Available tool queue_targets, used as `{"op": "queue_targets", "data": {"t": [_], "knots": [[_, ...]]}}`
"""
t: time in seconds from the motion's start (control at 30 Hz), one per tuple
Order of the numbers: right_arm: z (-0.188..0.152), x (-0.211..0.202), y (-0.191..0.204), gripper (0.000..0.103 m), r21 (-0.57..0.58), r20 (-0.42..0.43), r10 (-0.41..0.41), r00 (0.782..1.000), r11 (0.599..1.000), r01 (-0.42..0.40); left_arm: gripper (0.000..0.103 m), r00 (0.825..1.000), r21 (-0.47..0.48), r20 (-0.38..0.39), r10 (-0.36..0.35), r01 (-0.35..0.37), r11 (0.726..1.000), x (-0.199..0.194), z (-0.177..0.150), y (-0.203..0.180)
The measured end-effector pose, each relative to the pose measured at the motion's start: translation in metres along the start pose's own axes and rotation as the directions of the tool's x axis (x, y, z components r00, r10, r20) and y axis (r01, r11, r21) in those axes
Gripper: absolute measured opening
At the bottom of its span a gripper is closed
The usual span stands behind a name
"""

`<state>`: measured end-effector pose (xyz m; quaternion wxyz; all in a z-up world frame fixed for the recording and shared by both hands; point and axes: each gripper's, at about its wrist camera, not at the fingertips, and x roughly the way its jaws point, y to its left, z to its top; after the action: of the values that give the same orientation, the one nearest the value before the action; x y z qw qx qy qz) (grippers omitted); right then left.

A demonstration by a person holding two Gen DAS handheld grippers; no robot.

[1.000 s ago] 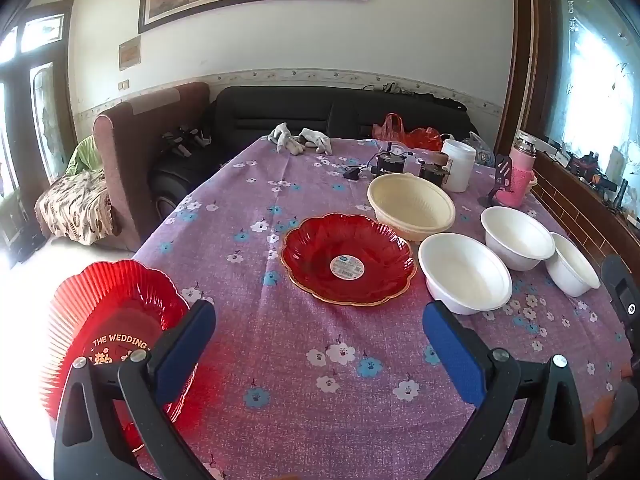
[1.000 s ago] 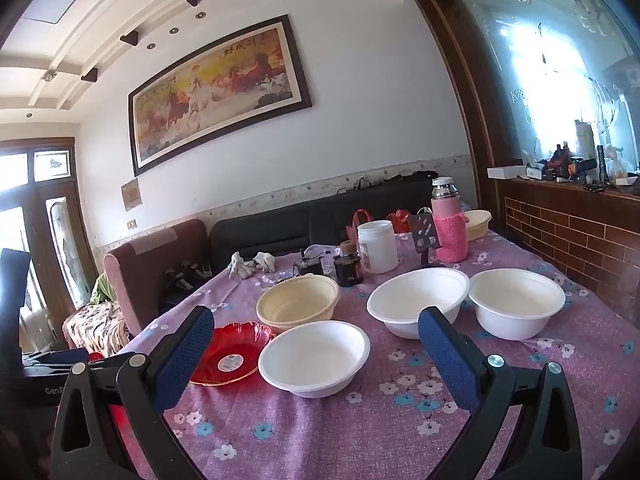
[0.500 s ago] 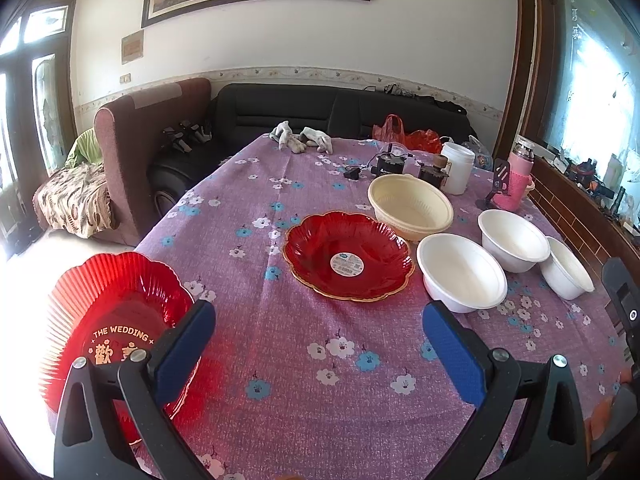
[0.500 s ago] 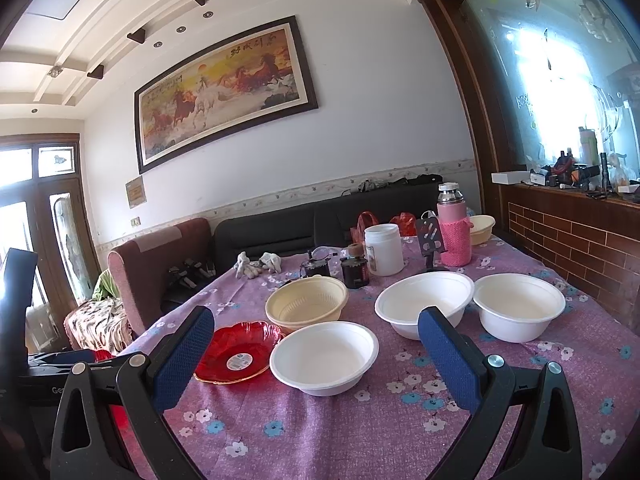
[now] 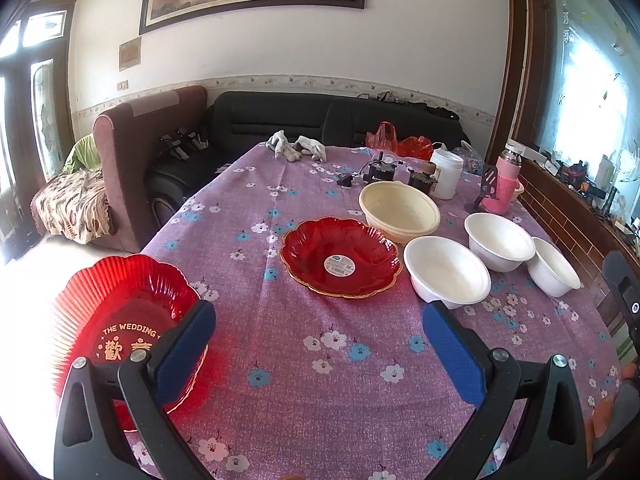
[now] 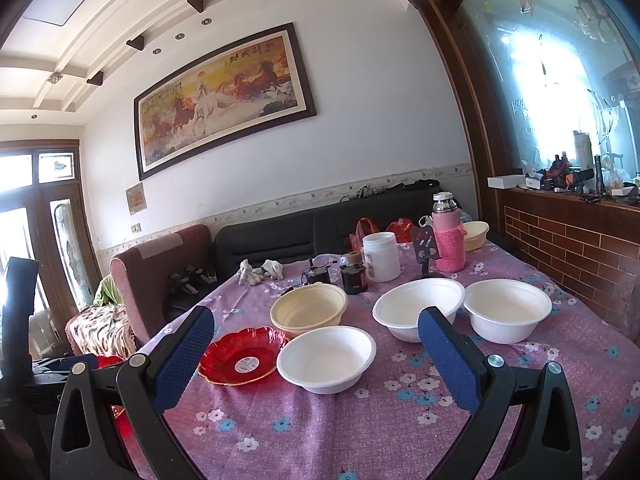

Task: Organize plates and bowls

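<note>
A red fluted plate [image 5: 120,320] marked "THE WEDDING" lies at the table's near left corner, partly behind my left fingertip. A second red plate [image 5: 340,256] with a round sticker lies mid-table; it also shows in the right wrist view [image 6: 242,354]. A cream bowl [image 5: 400,210] sits behind it. Three white bowls stand to the right: near [image 5: 446,272], middle [image 5: 500,240], far [image 5: 554,266]. My left gripper [image 5: 318,344] is open and empty above the cloth. My right gripper [image 6: 316,354] is open and empty, short of the nearest white bowl [image 6: 326,356].
A purple flowered cloth [image 5: 280,380] covers the table. At the far end stand a white jar [image 5: 446,174], a pink flask [image 5: 506,184], dark small items [image 5: 382,172] and gloves [image 5: 296,148]. A brown armchair [image 5: 136,152] and black sofa [image 5: 320,120] lie beyond.
Both grippers have risen and tilted up a little, so the table sits lower in both views. Both stay open and empty. No dish has moved.
</note>
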<state>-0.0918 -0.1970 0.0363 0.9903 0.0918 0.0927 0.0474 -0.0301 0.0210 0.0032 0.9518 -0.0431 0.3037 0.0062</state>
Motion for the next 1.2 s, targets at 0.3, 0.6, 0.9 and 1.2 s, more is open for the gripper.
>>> {"op": "queue_targets", "data": {"t": [0.3,0.6,0.9,1.2], "knots": [[-0.006,0.007,0.015,0.103,-0.029,-0.039,0.03,0.999,0.999,-0.031,0.103,1.0,-0.003,-0.01,0.021,-0.021,1.0,0.004,-0.004,0.004],[-0.013,0.021,0.014,0.103,-0.002,-0.076,0.045,0.996,0.999,-0.045,0.103,0.999,0.025,-0.021,0.046,-0.045,0.999,0.018,-0.006,-0.002],[-0.023,0.038,0.018,0.103,0.009,-0.118,0.07,0.991,0.998,-0.07,0.103,0.995,0.021,-0.045,0.089,-0.089,0.996,0.036,-0.006,0.007],[-0.026,0.053,0.023,0.103,0.064,-0.157,0.109,0.982,0.993,-0.1,0.103,0.993,0.011,-0.06,0.101,-0.1,0.995,0.049,-0.006,0.016]]}}
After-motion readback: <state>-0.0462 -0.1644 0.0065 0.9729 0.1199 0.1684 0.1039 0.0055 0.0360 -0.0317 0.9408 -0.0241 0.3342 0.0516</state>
